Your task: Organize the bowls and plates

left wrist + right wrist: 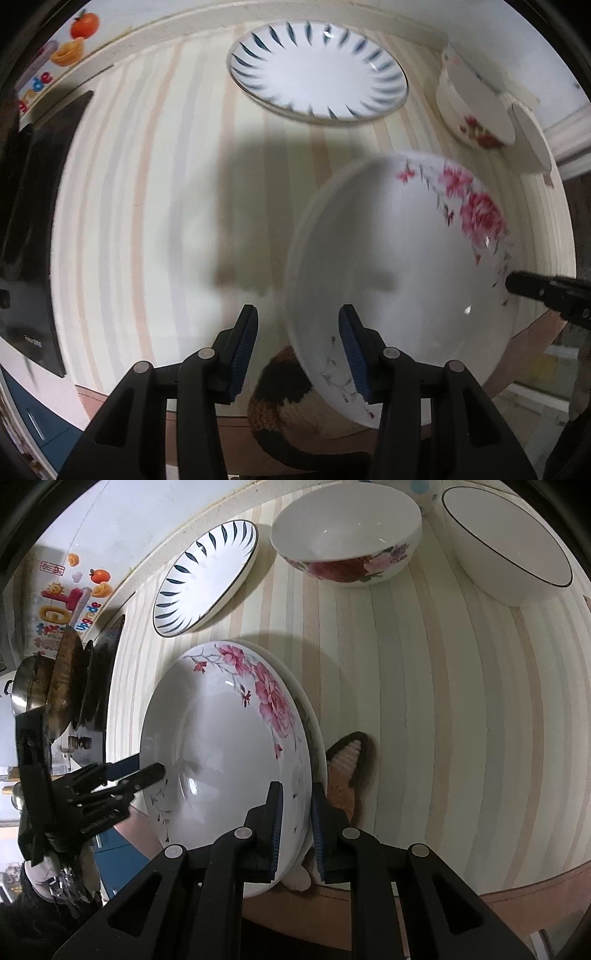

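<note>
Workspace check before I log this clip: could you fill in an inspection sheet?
Surface: striped countertop.
Job's things: pink-flowered plate tilted, held off the counter; blue-leaf plate; red-flowered bowl; black-rimmed white bowl.
Clutter: pans at left.
Grippers: right gripper clamps the flowered plate's rim; left gripper open, one finger over the plate.
Cables: nothing seen.
Surroundings: fruit sticker on wall; slipper below.

White plate (221, 746), pink flowers; striped tablecloth (424, 701).
</note>
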